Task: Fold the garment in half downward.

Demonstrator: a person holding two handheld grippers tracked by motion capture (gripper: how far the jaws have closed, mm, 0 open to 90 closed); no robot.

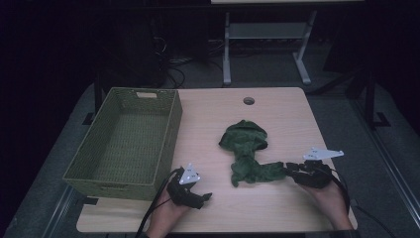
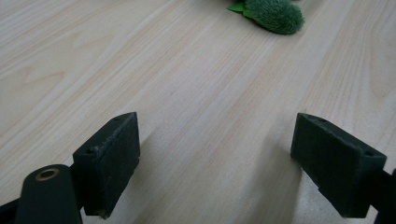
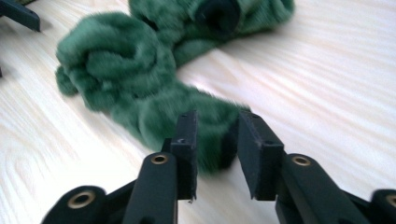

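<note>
The high view looks forward and down on the whole table (image 1: 277,208) from afar. Each gripper view sits low and close over the tabletop, looking along its own jaws; all three share the green cloth (image 1: 246,151) (image 2: 275,15) (image 3: 140,79)

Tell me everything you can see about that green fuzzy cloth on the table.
The green cloth looks like soft, fuzzy fleece, crumpled and twisted into a rope-like bundle. It lies on the wooden table, right of the woven basket. One end sits between the right gripper's jaws; whether they press it is unclear.
</note>
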